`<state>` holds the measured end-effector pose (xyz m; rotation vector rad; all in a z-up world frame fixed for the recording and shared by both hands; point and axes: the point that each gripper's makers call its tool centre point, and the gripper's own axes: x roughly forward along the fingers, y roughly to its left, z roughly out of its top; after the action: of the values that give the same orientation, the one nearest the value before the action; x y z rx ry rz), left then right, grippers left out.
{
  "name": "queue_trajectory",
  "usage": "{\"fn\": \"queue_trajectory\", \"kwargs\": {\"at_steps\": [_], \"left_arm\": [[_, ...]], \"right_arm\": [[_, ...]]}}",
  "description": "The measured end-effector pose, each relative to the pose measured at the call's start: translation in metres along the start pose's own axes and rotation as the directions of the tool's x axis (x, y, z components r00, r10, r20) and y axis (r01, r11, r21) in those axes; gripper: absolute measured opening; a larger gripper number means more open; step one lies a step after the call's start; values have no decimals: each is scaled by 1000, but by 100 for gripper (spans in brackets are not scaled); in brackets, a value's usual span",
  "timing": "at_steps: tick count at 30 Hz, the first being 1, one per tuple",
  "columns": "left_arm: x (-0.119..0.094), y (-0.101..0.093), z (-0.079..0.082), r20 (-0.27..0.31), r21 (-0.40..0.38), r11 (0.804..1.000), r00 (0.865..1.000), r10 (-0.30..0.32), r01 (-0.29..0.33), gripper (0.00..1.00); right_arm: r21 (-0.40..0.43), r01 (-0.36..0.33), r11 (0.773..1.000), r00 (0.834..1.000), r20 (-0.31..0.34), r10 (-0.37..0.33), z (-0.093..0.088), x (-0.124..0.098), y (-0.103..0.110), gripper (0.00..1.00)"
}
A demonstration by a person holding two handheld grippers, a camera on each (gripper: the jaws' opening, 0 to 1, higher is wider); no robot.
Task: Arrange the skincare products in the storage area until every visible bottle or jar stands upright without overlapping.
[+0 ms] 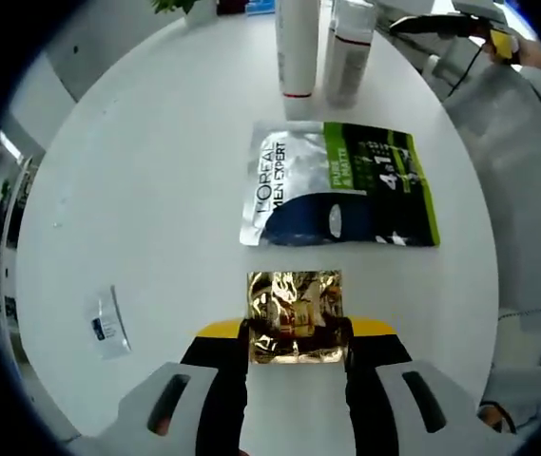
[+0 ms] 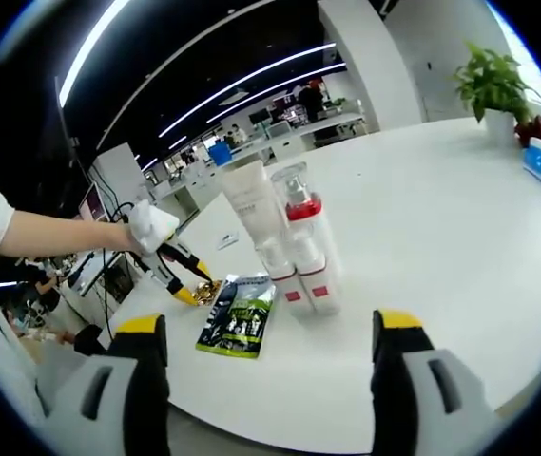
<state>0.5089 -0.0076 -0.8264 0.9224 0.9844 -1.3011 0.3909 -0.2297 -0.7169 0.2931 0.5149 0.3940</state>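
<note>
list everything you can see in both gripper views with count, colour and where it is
gold foil sachet: 1, shiny gold, flat on the table between the left gripper's jaws
L'Oreal Men Expert sachet: 1, silver, dark blue and green, flat on the table just beyond the gold one
white tube: 1, white with red band, upright beside the bottle
clear bottle: 1, clear and white with red bands, upright
small packet: 1, white and blue, flat near the table's edge
potted plant: 1, green, far side of the table
table: 1, white, round
left gripper: 1, black and yellow, shut on the gold foil sachet
right gripper: 1, black and yellow, open, empty
</note>
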Motion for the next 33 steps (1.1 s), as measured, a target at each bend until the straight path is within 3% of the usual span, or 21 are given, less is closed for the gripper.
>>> {"fn": "queue_trajectory", "kwargs": {"at_steps": [33], "left_arm": [[1, 0, 0, 14, -12, 1000, 1000, 3, -3, 41]], "right_arm": [[8, 3, 1000, 1000, 1, -3, 0, -1, -1, 88]]}}
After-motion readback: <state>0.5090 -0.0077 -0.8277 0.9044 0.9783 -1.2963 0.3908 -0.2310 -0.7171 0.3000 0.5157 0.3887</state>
